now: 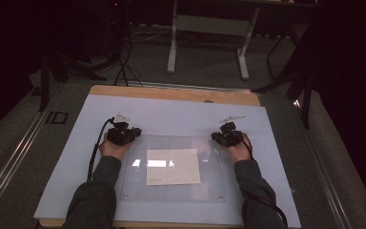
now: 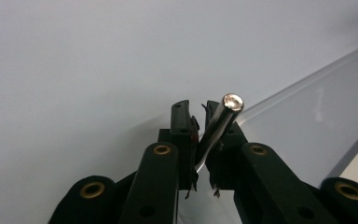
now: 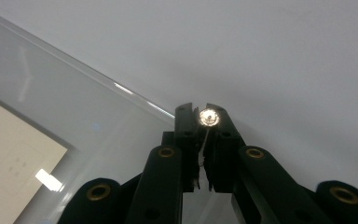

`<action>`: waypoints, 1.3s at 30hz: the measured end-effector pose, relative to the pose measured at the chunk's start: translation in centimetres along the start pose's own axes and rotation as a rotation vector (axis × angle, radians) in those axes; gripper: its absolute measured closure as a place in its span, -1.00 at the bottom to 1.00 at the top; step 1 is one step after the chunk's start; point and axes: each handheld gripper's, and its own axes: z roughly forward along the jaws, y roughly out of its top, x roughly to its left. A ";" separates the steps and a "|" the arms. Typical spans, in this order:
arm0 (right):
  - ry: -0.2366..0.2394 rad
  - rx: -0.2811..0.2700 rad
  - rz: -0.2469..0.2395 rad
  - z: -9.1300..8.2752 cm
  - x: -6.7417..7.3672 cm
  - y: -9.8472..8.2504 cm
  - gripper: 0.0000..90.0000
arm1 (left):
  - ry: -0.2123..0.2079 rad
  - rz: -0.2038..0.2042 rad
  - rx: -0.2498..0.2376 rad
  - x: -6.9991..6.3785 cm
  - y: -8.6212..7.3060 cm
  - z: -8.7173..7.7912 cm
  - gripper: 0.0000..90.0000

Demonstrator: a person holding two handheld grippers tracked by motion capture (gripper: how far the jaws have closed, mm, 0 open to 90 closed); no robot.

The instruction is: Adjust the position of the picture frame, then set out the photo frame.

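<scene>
A clear plastic sheet [image 1: 209,176] lies on a pale mat [image 1: 171,114], and a cream paper [image 1: 173,166] lies under it. My left gripper [image 1: 122,135] sits at the sheet's far left corner. In the left gripper view this gripper [image 2: 196,109] is shut on a shiny metal pin [image 2: 221,121] that tilts to the right, just off the sheet's edge [image 2: 307,112]. My right gripper [image 1: 228,137] is at the far right corner. Seen in the right gripper view, that gripper [image 3: 199,112] is shut on a second pin, whose round bright head [image 3: 209,117] faces the camera beside the sheet's corner [image 3: 74,102].
The mat covers a wooden table [image 1: 171,93]. Small fittings mark the sheet's near corners [image 1: 125,195]. Beyond the table stand a white desk frame [image 1: 172,52] and dark stands with cables [image 1: 119,62] on the floor.
</scene>
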 end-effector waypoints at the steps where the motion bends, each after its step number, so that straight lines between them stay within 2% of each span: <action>1: 0.000 0.002 0.000 0.0 -0.1 0.0 0.87 | -0.002 0.006 0.005 0.0 -0.1 0.0 0.84; 4: 0.000 0.009 0.003 0.1 -0.1 -0.2 0.87 | 0.001 0.000 0.004 -0.1 -0.2 0.2 0.84; 6: 0.005 0.008 0.001 0.1 -0.2 -0.4 0.88 | 0.005 0.010 0.007 -0.2 -0.1 0.2 0.84; 11: -0.005 0.024 -0.020 0.1 0.0 -0.3 0.88 | 0.009 0.011 0.008 -0.2 -0.1 0.2 0.85; 22: 0.001 -0.014 -0.003 0.2 -0.1 -0.8 0.87 | 0.005 0.010 0.004 -0.2 -0.2 0.3 0.84; 27: 0.010 -0.019 0.006 0.2 -0.1 -0.9 0.87 | -0.008 -0.007 0.001 0.0 -0.2 0.2 0.79; 31: 0.012 -0.022 0.006 0.2 -0.2 -1.0 0.86 | -0.025 -0.014 -0.027 0.2 -0.2 -0.3 0.69; 32: 0.024 -0.032 0.017 0.3 -0.3 -1.1 0.84 | -0.026 -0.007 -0.058 0.1 -0.2 -1.1 0.61; 36: 0.037 -0.042 0.019 0.2 -0.4 -1.2 0.82 | -0.014 0.011 -0.073 0.1 -0.5 -1.9 0.56; 39: 0.044 -0.062 0.015 0.0 -0.5 -1.3 0.79 | -0.027 0.003 -0.085 0.3 -0.7 -2.2 0.55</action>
